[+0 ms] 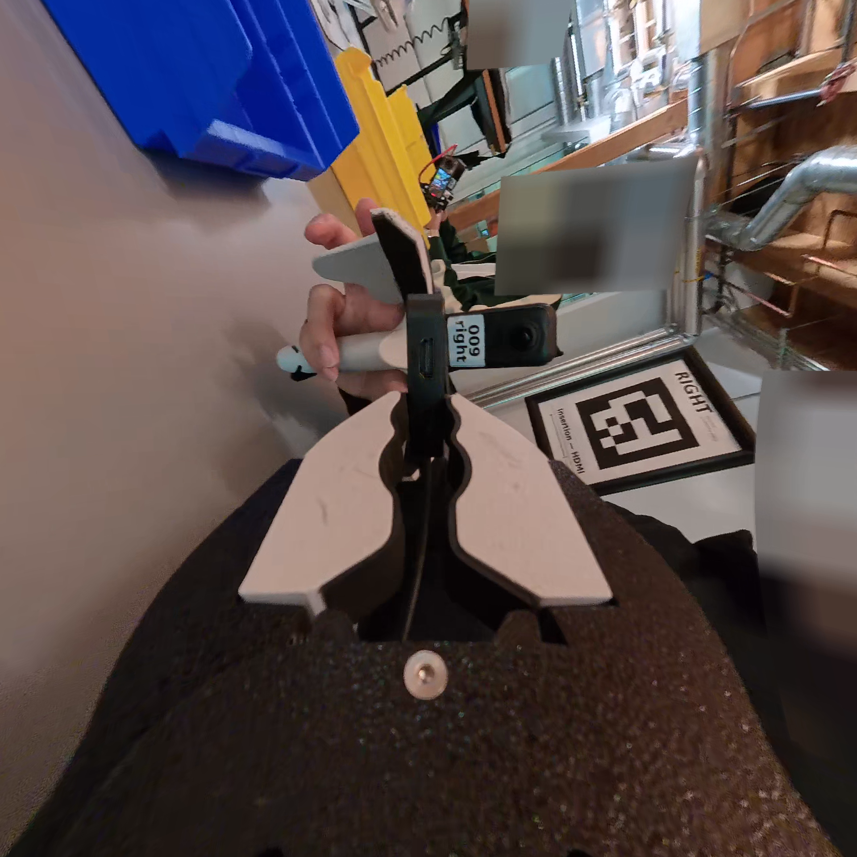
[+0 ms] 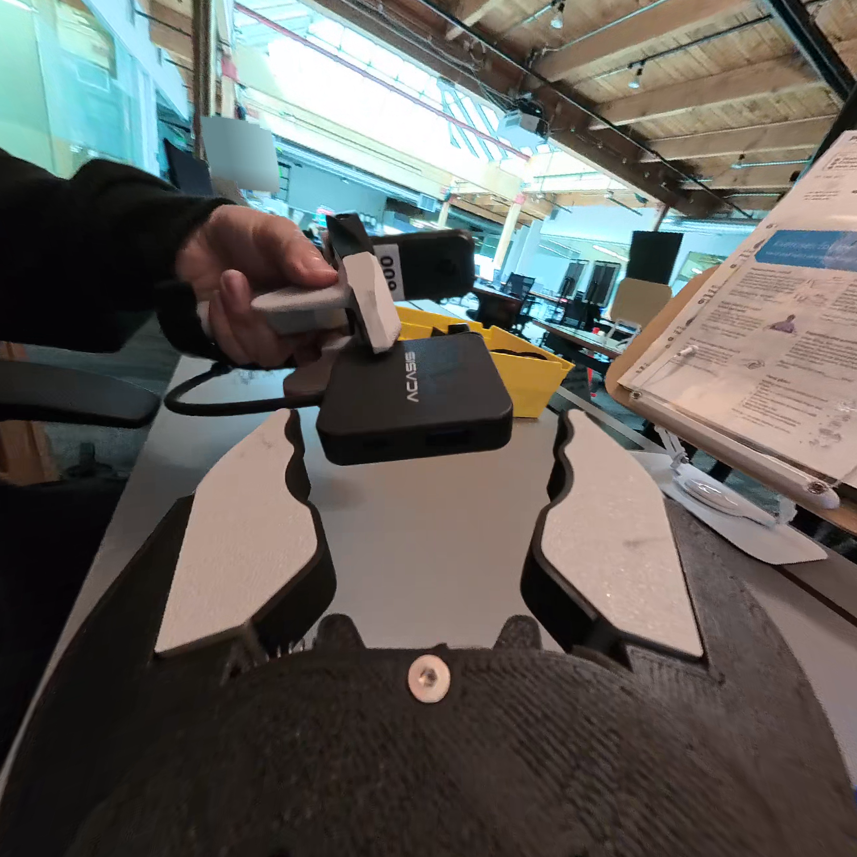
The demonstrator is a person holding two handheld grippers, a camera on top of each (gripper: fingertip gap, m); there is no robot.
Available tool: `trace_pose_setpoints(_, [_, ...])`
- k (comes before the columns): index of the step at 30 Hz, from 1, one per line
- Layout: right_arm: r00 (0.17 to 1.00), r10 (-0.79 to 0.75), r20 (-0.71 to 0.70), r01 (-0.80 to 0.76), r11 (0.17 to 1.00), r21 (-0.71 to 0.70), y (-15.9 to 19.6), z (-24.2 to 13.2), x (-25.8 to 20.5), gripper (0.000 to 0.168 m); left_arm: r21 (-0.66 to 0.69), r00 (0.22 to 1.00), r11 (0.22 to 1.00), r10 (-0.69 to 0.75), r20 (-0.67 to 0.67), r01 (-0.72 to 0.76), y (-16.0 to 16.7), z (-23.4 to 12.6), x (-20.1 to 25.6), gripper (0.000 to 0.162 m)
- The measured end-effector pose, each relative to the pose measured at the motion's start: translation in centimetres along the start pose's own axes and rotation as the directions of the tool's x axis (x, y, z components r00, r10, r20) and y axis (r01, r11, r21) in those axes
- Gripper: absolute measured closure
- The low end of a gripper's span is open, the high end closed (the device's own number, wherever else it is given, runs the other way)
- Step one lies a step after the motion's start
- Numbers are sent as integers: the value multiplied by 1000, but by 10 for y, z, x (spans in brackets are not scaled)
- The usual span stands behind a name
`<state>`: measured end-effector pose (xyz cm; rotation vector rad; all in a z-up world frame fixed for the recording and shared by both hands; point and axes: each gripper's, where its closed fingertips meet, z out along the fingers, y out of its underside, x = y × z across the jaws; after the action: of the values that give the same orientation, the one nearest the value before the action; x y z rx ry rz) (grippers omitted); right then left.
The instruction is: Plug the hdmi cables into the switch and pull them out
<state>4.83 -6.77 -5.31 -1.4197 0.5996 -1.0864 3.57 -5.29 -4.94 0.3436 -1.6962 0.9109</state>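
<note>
Between the pale fingers of the left hand-held gripper point(image 1: 424, 417) sits the flat black plastic HDMI switch box point(image 1: 424, 352), clamped edge-on and lifted clear of the grey desk point(image 2: 417, 533). Held this way, its narrow side with an open port point(image 1: 425, 357) faces away from the left hand-held gripper toward the right one, which I judge is meant to offer the sockets for plugging. A thin black cable point(image 2: 222, 408) trails from the box's rear toward the left hand-held gripper's side. Ahead of the right hand-held gripper point(image 2: 429, 436), whose fingers stand wide apart and empty, the switch hangs just beyond the fingertips, port side facing it. No loose HDMI plug shows in either view, so the right one likely must fetch one. Beyond the switch rests a yellow plastic bin point(image 2: 524, 371).
</note>
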Motion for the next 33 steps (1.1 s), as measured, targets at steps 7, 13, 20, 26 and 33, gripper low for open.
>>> trace_pose_setpoints(7, [999, -9, 46, 8, 1000, 22, 1, -3, -7, 85, 58, 996, 995, -75, -56, 78, -3, 6, -5, 148])
trace_pose_setpoints(13, [999, -25, 36, 26, 999, -26, 10, -4, -4, 95, 72, 998, 995, -66, -21, 67, -2, 7, -12, 148])
trace_pose_setpoints(20, [997, -72, 1, 72, 993, -97, 19, 1, -1, 95, 53, 996, 998, 22, 91, -27, -5, 2, -17, 148])
trace_pose_setpoints(26, [1000, 23, -19, -24, 994, -103, 23, 8, 0, 95, 85, 992, 994, 60, 107, -69, -11, -5, -21, 147])
trace_pose_setpoints(33, [1000, 1, -17, -2, 996, -94, 23, 9, 0, 95, 101, 998, 995, 15, 55, -20, -10, -6, -24, 147])
